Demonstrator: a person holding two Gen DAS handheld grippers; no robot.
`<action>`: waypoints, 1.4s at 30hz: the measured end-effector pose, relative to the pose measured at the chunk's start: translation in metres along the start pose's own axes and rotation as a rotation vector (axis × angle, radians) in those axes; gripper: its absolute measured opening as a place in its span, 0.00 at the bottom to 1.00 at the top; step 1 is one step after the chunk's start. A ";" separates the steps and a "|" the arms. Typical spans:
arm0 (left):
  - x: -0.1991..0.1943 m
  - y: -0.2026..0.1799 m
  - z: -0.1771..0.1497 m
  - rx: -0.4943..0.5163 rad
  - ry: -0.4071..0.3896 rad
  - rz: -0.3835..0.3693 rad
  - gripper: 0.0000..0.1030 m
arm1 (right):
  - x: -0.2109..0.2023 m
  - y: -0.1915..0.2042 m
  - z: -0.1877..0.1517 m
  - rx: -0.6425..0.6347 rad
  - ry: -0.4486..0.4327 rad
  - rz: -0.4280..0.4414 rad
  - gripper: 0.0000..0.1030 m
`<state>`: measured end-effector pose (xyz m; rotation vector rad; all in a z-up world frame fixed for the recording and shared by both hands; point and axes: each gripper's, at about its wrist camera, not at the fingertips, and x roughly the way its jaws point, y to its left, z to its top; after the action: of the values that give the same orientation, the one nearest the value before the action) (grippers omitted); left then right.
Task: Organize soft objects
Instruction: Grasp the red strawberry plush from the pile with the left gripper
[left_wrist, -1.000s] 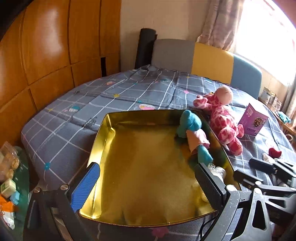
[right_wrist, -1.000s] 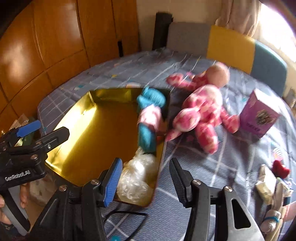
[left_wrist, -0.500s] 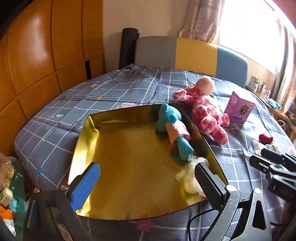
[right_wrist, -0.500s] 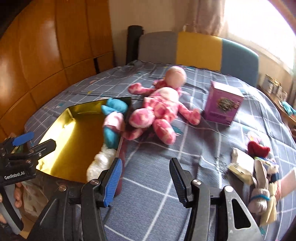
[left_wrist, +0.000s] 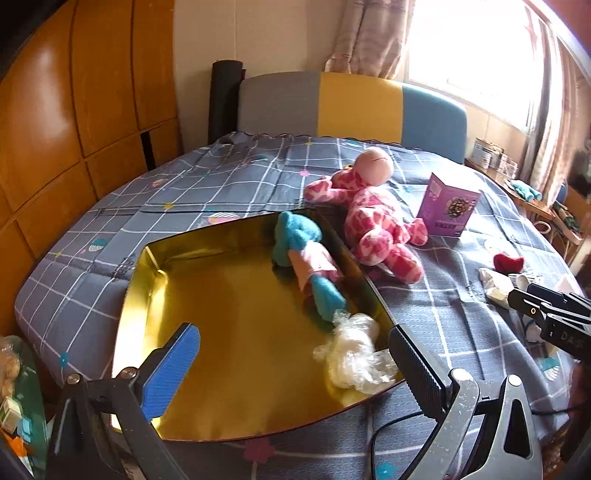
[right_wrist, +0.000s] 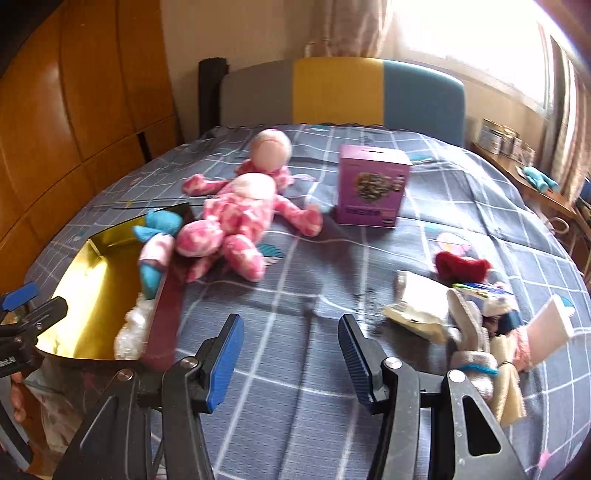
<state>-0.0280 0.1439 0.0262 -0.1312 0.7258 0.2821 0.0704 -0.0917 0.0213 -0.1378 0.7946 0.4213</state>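
Both grippers, left gripper (left_wrist: 295, 354) and right gripper (right_wrist: 291, 350), are held open and empty. Pink plush (right_wrist: 236, 218) is judged light and compressible; its torso is best pinched.

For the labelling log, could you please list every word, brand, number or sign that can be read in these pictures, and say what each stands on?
"DAS", cut off, on the black body of the right gripper seen in the left wrist view.
Purple box: print on its front, too blurred to read in either view.
Left gripper in the right wrist view: white lettering at the picture's edge, cut off and unreadable.
Nothing else bears legible text.
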 end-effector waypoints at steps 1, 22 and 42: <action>0.000 -0.003 0.001 0.008 -0.001 -0.004 1.00 | -0.001 -0.005 0.000 0.007 -0.001 -0.011 0.52; 0.022 -0.096 0.032 0.213 0.062 -0.241 1.00 | -0.037 -0.176 -0.002 0.312 -0.071 -0.294 0.54; 0.110 -0.265 0.093 0.377 0.184 -0.428 1.00 | -0.059 -0.236 -0.025 0.613 -0.179 -0.213 0.56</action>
<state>0.1882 -0.0657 0.0268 0.0482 0.9003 -0.2799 0.1156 -0.3311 0.0372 0.3798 0.6928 -0.0231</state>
